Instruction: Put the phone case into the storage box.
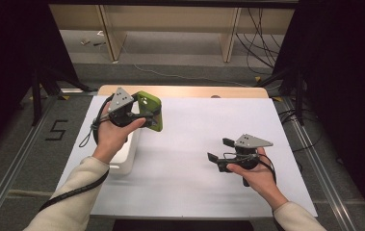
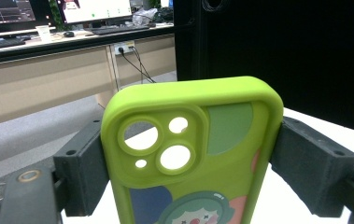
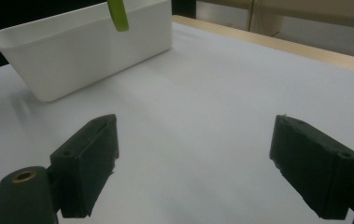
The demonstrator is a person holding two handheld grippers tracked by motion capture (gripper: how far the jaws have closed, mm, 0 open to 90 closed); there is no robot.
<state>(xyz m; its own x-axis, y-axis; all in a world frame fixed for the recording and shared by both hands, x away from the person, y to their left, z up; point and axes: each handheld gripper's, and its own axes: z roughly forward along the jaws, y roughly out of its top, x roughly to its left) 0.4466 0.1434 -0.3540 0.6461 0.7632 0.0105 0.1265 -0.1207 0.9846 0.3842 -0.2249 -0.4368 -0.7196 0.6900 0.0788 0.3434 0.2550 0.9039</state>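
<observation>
The green phone case (image 2: 191, 154) is clamped by its long edges in the left gripper (image 1: 139, 114), above the white bin (image 3: 83, 49). The right gripper (image 1: 218, 150) gapes wide and empty over bare table (image 1: 189, 139), well apart from the bin.

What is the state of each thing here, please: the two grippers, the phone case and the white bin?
Left gripper: shut on the phone case, held above the table.
Right gripper: open, nothing between its jaws.
Phone case: green, clamped by its two long edges, lifted.
White bin: upright on the table; contents cannot be seen.
</observation>
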